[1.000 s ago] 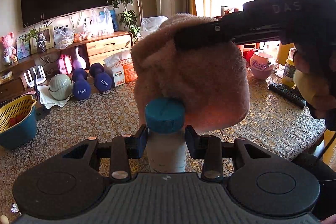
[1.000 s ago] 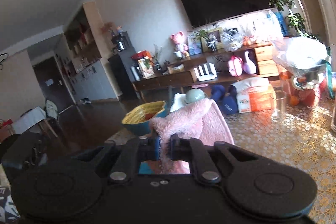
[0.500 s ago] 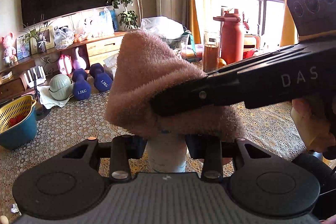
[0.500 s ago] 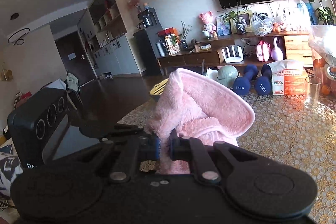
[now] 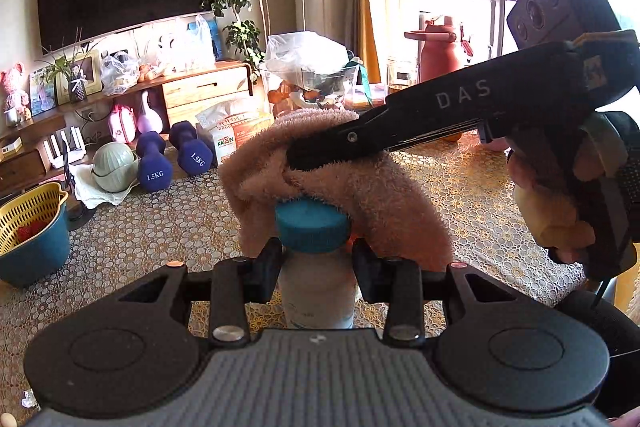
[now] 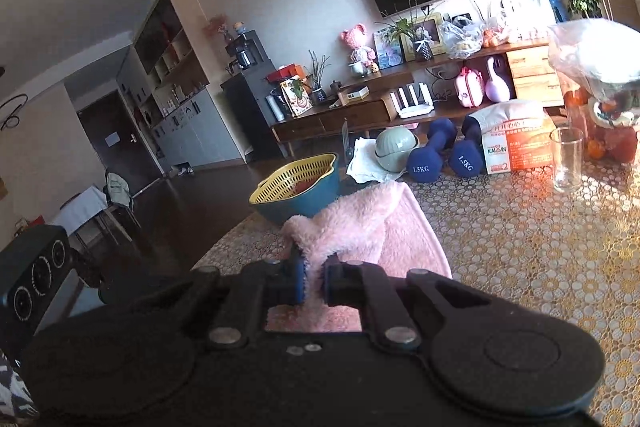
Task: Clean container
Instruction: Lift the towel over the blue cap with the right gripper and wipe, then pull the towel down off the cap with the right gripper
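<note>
A white container with a blue screw lid stands upright between the fingers of my left gripper, which is shut on its neck. A fluffy pink cloth lies draped over the far side of the lid. The right gripper reaches in from the right in the left wrist view, shut on that cloth. In the right wrist view the pink cloth is pinched between the right gripper fingers and hides the container.
The table carries a gold lace-pattern cover. A yellow-and-blue colander basket sits at the left, blue dumbbells and a box behind. An empty glass stands at the right. A hand holds the right gripper.
The cloth covered the lid half a second ago; it has slid back and right, and the blue lid shows again. The left gripper and container have stayed put.
</note>
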`<state>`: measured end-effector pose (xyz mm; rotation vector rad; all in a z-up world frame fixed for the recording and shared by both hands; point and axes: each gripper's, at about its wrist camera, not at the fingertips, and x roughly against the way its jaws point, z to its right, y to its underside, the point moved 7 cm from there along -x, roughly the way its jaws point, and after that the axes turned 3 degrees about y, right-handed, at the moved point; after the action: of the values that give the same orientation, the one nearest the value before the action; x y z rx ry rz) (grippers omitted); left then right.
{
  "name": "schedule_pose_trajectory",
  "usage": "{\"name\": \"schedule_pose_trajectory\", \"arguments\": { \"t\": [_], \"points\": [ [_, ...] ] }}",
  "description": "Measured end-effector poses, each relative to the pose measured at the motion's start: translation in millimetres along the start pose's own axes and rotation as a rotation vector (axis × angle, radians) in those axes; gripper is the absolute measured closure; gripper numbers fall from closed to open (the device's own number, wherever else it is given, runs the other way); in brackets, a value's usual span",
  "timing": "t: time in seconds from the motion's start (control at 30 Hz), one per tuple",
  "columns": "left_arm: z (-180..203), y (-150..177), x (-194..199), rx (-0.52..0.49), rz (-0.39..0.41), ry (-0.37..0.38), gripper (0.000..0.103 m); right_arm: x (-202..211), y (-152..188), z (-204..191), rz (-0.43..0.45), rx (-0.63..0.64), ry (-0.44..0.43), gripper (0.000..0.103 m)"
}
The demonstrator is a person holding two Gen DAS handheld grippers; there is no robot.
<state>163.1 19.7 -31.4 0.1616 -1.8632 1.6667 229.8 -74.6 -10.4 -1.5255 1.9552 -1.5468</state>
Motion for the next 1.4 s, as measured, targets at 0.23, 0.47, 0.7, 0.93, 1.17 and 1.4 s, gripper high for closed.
{"name": "schedule_pose_trajectory", "arguments": {
  "t": [0.23, 0.47, 0.7, 0.93, 1.17, 1.4],
  "points": [
    [1.9, 0.3, -1.7, 0.0, 0.0, 0.0, 0.066, -7.3, 1.9, 20.8, 0.0, -0.133, -0.027, 0.096],
    [2.0, 0.2, -1.8, 0.004, 0.0, 0.001, 0.065, -19.9, 15.7, 42.9, -0.048, -0.249, -0.031, 0.095],
    [5.1, -0.2, -2.0, -0.002, 0.0, 0.004, 0.065, -25.2, 31.9, 53.8, -0.072, -0.356, -0.075, 0.095],
    [6.1, -0.7, -2.0, 0.003, -0.001, 0.003, 0.065, -23.4, 44.3, 63.3, -0.079, -0.389, -0.037, 0.095],
    [4.6, -1.5, -1.5, 0.003, 0.0, 0.004, 0.065, -30.6, 70.4, 73.9, -0.142, -0.39, 0.006, 0.095],
    [3.7, -1.8, -1.3, 0.003, -0.001, 0.003, 0.065, -33.2, 82.2, 50.3, -0.204, -0.025, 0.134, 0.095]
  ]
}}
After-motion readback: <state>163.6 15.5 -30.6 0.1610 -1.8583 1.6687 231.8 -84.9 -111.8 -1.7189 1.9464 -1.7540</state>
